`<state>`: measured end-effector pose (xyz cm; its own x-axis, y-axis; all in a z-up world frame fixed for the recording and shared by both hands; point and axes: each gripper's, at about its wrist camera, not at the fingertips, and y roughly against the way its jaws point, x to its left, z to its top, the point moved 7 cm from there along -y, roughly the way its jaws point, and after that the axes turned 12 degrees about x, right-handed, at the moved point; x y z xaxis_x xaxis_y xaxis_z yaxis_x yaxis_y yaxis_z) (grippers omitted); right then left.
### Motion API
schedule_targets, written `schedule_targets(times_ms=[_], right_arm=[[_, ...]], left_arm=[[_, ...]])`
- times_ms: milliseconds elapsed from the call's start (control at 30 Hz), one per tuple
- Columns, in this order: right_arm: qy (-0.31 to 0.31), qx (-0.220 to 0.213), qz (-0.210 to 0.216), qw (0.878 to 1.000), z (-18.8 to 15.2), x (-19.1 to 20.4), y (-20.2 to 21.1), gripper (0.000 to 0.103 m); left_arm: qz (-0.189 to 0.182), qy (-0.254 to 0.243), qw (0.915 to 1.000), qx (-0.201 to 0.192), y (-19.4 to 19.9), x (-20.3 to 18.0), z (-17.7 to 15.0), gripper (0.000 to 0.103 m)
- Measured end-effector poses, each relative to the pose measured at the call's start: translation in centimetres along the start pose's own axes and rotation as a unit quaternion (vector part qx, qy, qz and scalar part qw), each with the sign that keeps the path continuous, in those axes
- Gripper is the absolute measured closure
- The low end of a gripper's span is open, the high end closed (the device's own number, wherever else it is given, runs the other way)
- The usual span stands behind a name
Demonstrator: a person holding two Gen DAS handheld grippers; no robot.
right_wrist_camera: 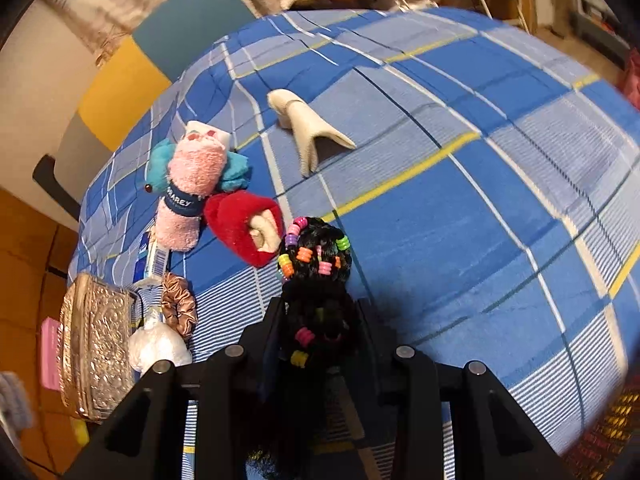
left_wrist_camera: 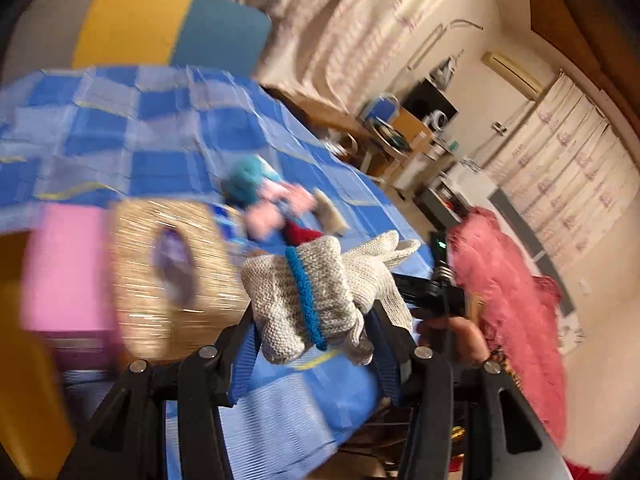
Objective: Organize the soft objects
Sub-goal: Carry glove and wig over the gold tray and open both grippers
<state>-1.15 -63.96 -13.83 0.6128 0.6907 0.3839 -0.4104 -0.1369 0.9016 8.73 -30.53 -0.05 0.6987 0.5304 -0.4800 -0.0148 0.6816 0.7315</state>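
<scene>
Both grippers clench: left gripper (left_wrist_camera: 316, 320) on grey knit gloves (left_wrist_camera: 316, 300), right gripper (right_wrist_camera: 320, 320) on beaded black hairpiece (right_wrist_camera: 316, 256).

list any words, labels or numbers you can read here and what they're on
"MAREY": white letters on the dark band around the rolled pink towel; the start of the word may be cut off.
Barcode and print on the blue and white tube: too small to read.
Left wrist view: too blurred, nothing readable.
</scene>
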Motion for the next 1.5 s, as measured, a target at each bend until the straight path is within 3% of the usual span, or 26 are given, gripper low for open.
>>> schedule_targets(times_ms=[100,233,433,600,700,867,1033,1233,1333,1400,1500], right_arm=[[0.026,-0.019,-0.005,0.999,0.1,1.2,0.2,0.067],[0.031,-0.037,0.017,0.999,-0.4,2.2,0.3,0.067],[0.016,-0.069,0.051,0.996,-2.8,3.9,2.5,0.067],[0.019,-0.113,0.096,0.989,-5.4,6.2,7.2,0.067],[0.046,-0.133,0.099,0.985,-7.2,8.9,9.9,0.067],[0.084,-0.150,0.123,0.977,-10.0,13.5,12.4,0.067],[0.136,-0.162,0.167,0.963,-12.9,19.0,14.2,0.067],[0.234,-0.131,0.226,0.937,-16.7,27.3,14.0,0.067],[0.268,-0.098,0.242,0.927,-18.4,31.2,12.2,0.067],[0.279,-0.074,0.255,0.923,-19.4,33.3,10.7,0.067],[0.306,-0.031,0.265,0.914,-21.1,37.3,7.8,0.067]], left_arm=[[0.045,0.022,0.9984,-0.025,4.0,4.3,-0.4,0.051],[0.113,0.079,0.9898,-0.037,8.3,12.1,-1.4,0.051],[0.214,0.155,0.9642,0.015,9.8,25.1,-3.4,0.051],[0.263,0.171,0.9470,0.072,8.4,32.2,-5.0,0.051],[0.287,0.179,0.9374,0.082,8.0,35.0,-5.3,0.051],[0.319,0.179,0.9263,0.091,7.1,38.0,-4.8,0.050],[0.362,0.204,0.9073,0.065,8.4,39.3,-4.0,0.045],[0.336,0.233,0.9124,0.020,11.3,38.6,-3.7,0.044],[0.346,0.245,0.9056,0.000,13.0,38.8,-3.7,0.043],[0.322,0.253,0.9119,-0.030,14.4,38.7,-3.7,0.043],[0.314,0.258,0.9115,-0.065,16.7,37.8,-4.4,0.043]])
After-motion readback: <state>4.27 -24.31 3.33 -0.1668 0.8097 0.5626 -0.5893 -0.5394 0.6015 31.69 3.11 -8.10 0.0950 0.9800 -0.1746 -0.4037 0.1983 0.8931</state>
